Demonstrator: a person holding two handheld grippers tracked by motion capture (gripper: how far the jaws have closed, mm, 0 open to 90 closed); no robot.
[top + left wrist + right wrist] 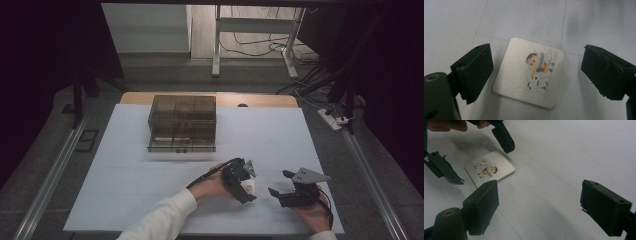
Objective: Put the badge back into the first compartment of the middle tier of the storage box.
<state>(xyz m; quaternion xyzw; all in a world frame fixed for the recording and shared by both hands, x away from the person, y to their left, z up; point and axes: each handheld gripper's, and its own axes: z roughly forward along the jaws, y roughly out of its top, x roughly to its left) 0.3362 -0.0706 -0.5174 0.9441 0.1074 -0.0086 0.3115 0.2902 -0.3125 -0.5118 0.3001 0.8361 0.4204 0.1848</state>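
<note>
- 1 square card (529,72) with a cartoon print lies flat on the white surface (150,180), well nearer the person than the smoky drawer box (182,123).
- The left gripper (536,70) hovers over the card, jaws wide to either side, probably lining up a grasp.
- The right gripper (539,205) waits beside the card, jaws wide, holding nothing.

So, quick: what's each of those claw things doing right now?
Left gripper: open, jaws either side of the cartoon card, not touching it.
Right gripper: open, holding nothing.
</note>
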